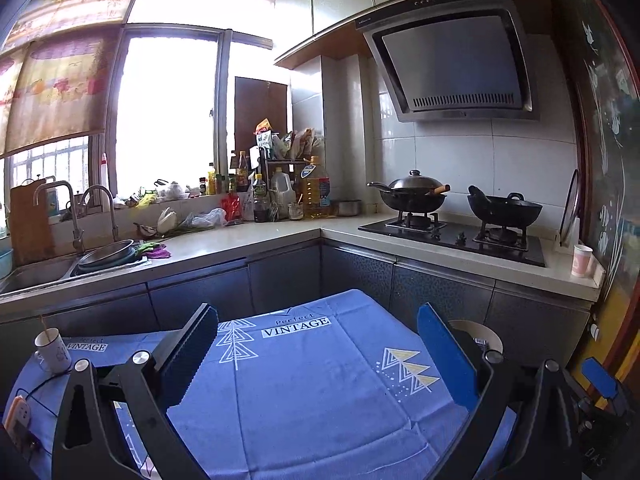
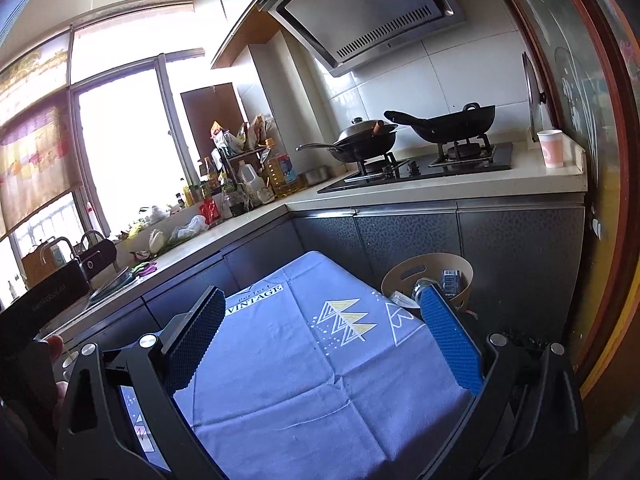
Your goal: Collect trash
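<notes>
Hovering above the blue tablecloth (image 1: 304, 400), the left gripper (image 1: 320, 360) had its jaws spread wide, nothing between them; one finger carried a black ribbed pad (image 1: 192, 356) and the other a blue pad (image 1: 444, 364). The right gripper (image 2: 320, 344) stood in the same released condition, jaws wide apart and empty over the same cloth, with a black textured pad (image 2: 196, 340) and a blue textured pad (image 2: 448, 340).

Beyond the far right corner of the table stood a tan trash basket (image 2: 404, 276) against the dark lower cabinets (image 2: 520, 248). It held trash: a clear plastic bottle (image 2: 420, 286) and a small dark carton (image 2: 452, 280). In the left wrist view only the basket rim (image 1: 476, 326) showed behind the blue pad.

At the left edge of the cloth stood a white mug (image 1: 52, 350) with a stick in it, and a power strip (image 1: 18, 416) with its cord lay near it.

On the countertop (image 1: 248, 240) beyond were a sink (image 1: 36, 272) with a steel bowl (image 1: 108, 254), crumpled plastic bags (image 1: 204, 218), a group of bottles including a large oil jug (image 1: 316, 188), a gas hob (image 1: 456, 234) bearing a lidded wok (image 1: 412, 194) and an open black wok (image 1: 504, 208), and a paper cup (image 1: 581, 260) at the counter's right end. A range hood (image 1: 456, 64) hung above the hob.
</notes>
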Action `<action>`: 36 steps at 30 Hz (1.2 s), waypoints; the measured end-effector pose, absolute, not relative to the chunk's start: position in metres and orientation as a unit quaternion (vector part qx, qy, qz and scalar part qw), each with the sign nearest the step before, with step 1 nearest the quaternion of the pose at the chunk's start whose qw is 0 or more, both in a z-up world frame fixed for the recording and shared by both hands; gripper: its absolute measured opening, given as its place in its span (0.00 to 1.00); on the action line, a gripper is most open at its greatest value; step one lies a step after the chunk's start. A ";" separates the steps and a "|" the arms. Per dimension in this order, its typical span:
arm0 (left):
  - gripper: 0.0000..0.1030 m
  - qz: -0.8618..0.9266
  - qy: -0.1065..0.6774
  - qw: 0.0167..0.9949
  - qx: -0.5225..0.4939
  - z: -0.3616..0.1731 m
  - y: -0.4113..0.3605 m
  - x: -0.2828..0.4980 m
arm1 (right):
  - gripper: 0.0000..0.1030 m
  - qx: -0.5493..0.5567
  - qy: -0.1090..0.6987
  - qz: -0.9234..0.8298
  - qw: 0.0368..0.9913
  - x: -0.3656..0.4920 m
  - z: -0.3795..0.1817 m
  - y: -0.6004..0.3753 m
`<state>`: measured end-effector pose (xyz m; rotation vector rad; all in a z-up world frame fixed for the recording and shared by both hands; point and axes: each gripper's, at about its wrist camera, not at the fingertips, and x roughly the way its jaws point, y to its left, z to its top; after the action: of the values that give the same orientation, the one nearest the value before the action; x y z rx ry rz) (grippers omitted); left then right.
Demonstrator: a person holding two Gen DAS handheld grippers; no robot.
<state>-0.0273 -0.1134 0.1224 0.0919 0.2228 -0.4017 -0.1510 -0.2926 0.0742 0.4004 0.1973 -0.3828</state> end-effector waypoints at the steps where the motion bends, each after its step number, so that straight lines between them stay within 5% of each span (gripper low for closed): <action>1: 0.96 -0.199 0.113 0.972 0.047 0.121 -0.115 -0.027 | 0.94 0.197 0.093 -0.189 0.957 -0.153 0.075 -0.292; 36: 0.97 -0.224 0.119 0.965 0.066 0.110 -0.135 -0.035 | 0.94 0.203 0.086 -0.198 0.955 -0.158 0.078 -0.288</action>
<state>-0.0353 -0.1354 0.1103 0.1327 0.2405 -0.4527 -0.1584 -0.2883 0.0784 0.4127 0.1747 -0.4027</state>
